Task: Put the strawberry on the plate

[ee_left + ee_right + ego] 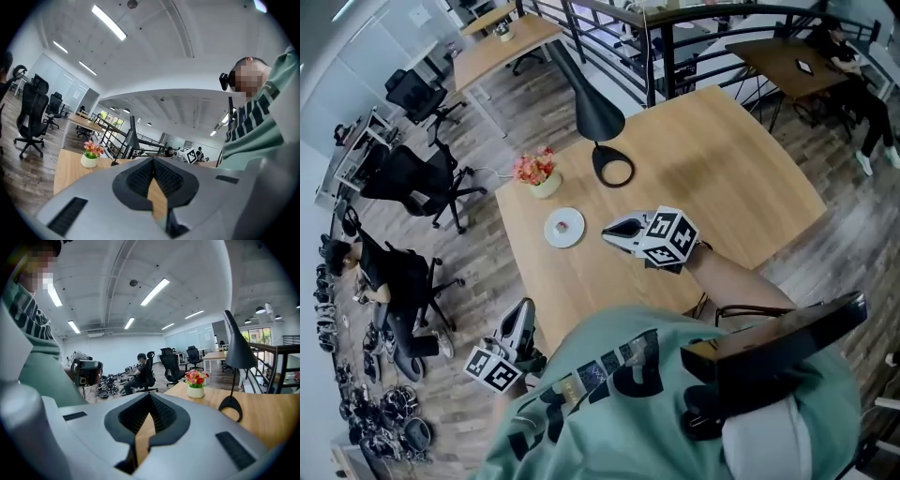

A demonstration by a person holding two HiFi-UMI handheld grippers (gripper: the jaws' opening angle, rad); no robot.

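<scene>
The wooden counter (722,178) fills the middle of the head view. A black lamp (612,171) stands toward its 12 o'clock edge. The right tool (607,232) hovers over the counter's centre with its tips pointing to 9 o'clock; its own view shows the pads pressed together with nothing between them. The left tool (525,307) hangs off the counter's near edge, at about 7 o'clock from the plate, and it too is closed and empty. A flower pot (539,178) sits at 11 o'clock from the plate. The white plate (551,234) lies just beside the right tool's tips, at their 9 o'clock, though whether they touch it cannot be made out.

The strawberry (563,225) shows as a small pink-red spot at the plate's centre, so the task looks done. It is too small here to tell which way it lies. It is probably very light, soft and easily bruised, with a slightly slick skin. If it needed shifting, the safest hold would be a gentle pinch across its widest part — never the tip or the leaves.
</scene>
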